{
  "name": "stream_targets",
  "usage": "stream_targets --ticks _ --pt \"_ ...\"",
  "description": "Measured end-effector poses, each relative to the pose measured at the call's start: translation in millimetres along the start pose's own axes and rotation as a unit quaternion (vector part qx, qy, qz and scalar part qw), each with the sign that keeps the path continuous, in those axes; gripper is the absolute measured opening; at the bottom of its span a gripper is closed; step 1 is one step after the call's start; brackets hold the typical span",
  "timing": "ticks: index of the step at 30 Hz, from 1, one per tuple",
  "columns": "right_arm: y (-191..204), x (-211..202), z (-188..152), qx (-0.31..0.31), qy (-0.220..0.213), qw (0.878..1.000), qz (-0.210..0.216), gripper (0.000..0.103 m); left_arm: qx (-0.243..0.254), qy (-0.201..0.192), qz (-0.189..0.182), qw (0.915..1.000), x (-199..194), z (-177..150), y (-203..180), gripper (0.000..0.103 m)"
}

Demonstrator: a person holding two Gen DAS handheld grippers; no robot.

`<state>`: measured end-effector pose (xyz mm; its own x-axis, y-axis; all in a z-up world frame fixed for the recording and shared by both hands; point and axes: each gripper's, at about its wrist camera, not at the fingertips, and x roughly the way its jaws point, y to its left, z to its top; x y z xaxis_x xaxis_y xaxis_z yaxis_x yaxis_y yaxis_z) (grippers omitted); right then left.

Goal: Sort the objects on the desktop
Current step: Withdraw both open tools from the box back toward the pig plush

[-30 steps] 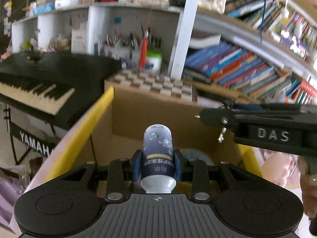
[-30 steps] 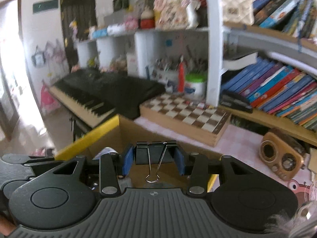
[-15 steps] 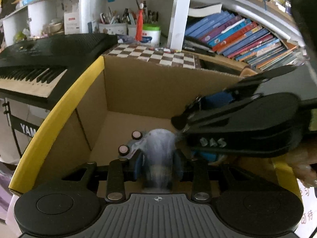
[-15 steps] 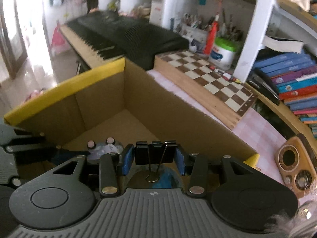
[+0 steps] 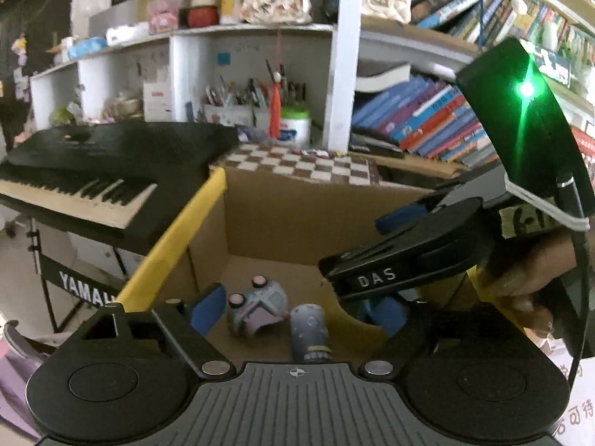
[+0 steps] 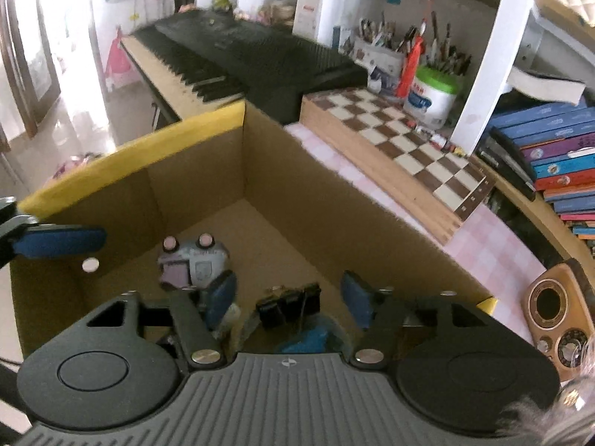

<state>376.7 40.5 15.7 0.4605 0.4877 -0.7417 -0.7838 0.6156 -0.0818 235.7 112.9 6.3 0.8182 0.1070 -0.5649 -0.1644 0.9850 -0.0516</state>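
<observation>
Binder clip [image 6: 289, 305] and bottle [image 5: 309, 330] lie in the cardboard box [image 6: 297, 171], lower centre; we find left tool [image 5: 297, 312] and right tool [image 6: 290, 297] spread apart above, presumably releasing them for sorting.

Keyboard [image 5: 93, 171], chessboard [image 6: 405, 137] (bkgd)

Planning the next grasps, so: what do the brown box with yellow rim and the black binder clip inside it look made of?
Brown box with yellow rim: apparently corrugated cardboard, matte tan walls, yellow probably tape. Black binder clip: seemingly painted metal, thin wire handles, slight sheen.
</observation>
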Motion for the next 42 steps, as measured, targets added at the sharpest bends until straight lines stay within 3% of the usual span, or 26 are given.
stream_targets --ticks 8,19,31,42 --pt "-2 -30 -4 0.047 -0.059 0.997 -0.021 0.072 -0.016 -0.026 0.019 0.9993 -24 3 7 0.094" --pt "-13 -92 -30 0.13 -0.125 0.982 -0.063 0.073 -0.041 -0.066 0.04 0.9962 -55 4 16 0.098" --pt "-3 -139 -80 0.176 -0.141 0.967 -0.114 0.074 -0.052 -0.073 0.05 0.9948 -88 -14 20 0.1" --pt "39 -178 -134 0.21 -0.135 0.959 -0.136 0.074 -0.052 -0.06 0.038 0.9961 -127 -47 23 0.101"
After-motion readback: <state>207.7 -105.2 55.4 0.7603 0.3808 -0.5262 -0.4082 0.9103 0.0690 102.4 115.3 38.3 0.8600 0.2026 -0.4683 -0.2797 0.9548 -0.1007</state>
